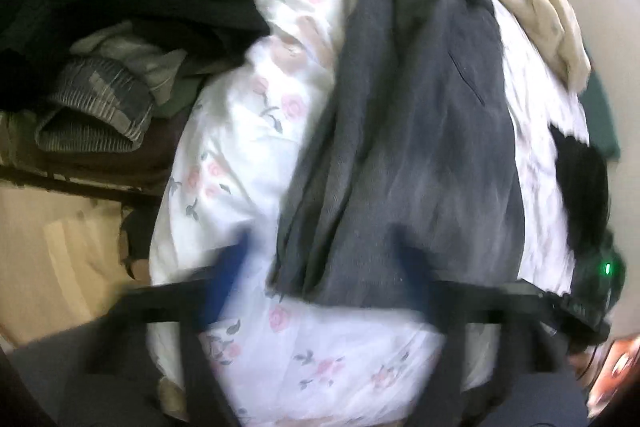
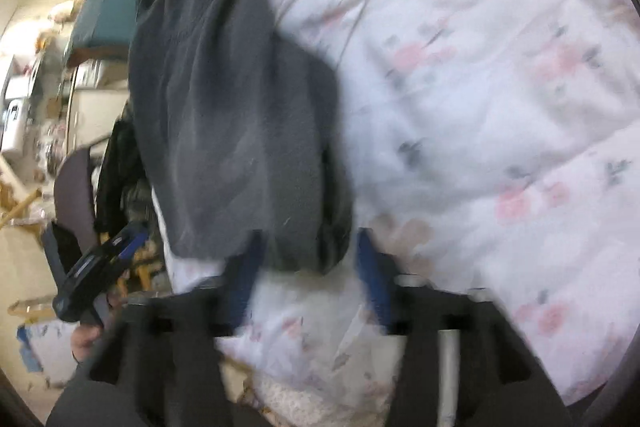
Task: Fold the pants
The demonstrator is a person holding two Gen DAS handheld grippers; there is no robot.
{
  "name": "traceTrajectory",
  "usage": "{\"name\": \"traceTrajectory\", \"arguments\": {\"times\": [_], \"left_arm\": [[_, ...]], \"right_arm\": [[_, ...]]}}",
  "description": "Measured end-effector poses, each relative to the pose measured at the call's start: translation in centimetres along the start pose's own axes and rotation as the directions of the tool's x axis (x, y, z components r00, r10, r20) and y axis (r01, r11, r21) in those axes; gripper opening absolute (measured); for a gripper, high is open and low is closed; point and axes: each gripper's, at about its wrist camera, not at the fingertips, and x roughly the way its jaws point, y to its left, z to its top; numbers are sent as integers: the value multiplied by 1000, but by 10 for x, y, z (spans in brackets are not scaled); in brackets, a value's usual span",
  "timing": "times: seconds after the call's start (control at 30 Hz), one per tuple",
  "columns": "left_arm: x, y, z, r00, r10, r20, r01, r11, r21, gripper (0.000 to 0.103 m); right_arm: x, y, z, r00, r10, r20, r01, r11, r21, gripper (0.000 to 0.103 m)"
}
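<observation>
On the floral bed (image 1: pixel 224 163), soft, limp grey pants (image 1: pixel 404 131) lie folded lengthwise; both tools gape empty near their hem.

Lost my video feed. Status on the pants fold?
Both hand-held grippers, left and right, open, gripping nothing. Grey pants folded lengthwise on floral duvet. Nothing blocking.
</observation>
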Motion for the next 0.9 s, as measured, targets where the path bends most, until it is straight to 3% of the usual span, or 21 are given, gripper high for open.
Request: {"name": "traceTrajectory", "arguments": {"times": [0.13, 0.23, 0.33, 0.37, 0.4, 0.47, 0.53, 0.6, 0.77, 0.83, 0.87, 0.9], "left_arm": [[27, -2, 2, 998, 15, -66, -14, 1000, 21, 96], [51, -18, 3, 993, 53, -107, -46, 996, 71, 95], [68, -21, 2, 986, 107, -127, -93, 989, 114, 94], [69, -24, 2, 987, 107, -121, -92, 988, 122, 89], [69, -27, 1, 988, 94, -120, -78, 988, 132, 72], [70, -43, -2, 987, 62, -148, -36, 985, 171, 61], [71, -54, -6, 987, 80, -138, -49, 976, 214, 62], [78, -56, -8, 985, 99, -139, -67, 973, 221, 67], [84, -46, -7, 986, 52, -160, -25, 986, 166, 65], [82, -38, -5, 986, 35, -164, -8, 987, 163, 45], [79, -33, -6, 985, 14, -170, 14, 986, 164, 25], [77, -37, -7, 984, 2, -177, 29, 984, 176, 20]], "right_arm": [[-2, -5, 5, 993, 52, 102, -55, 998, 28, 68], [20, -4, 9, 991, 111, 80, -113, 993, 22, 78], [49, -7, 11, 998, 69, 1, -69, 998, 13, 80], [49, -6, 12, 997, 72, 10, -72, 997, 1, 80], [48, -2, 12, 997, 76, 5, -76, 997, -20, 80], [52, 8, 10, 989, 142, -35, -144, 988, -51, 76], [57, 29, 6, 989, 136, -55, -142, 982, -125, 76], [66, 38, 2, 996, 69, -55, -78, 982, -174, 76], [69, 28, 4, 995, 85, -55, -91, 988, -127, 75], [65, 27, 2, 998, 44, -47, -51, 985, -167, 61], [63, 26, 2, 998, 48, -43, -54, 983, -174, 31], [58, 20, 4, 996, 73, -59, -82, 981, -174, 21]]}}
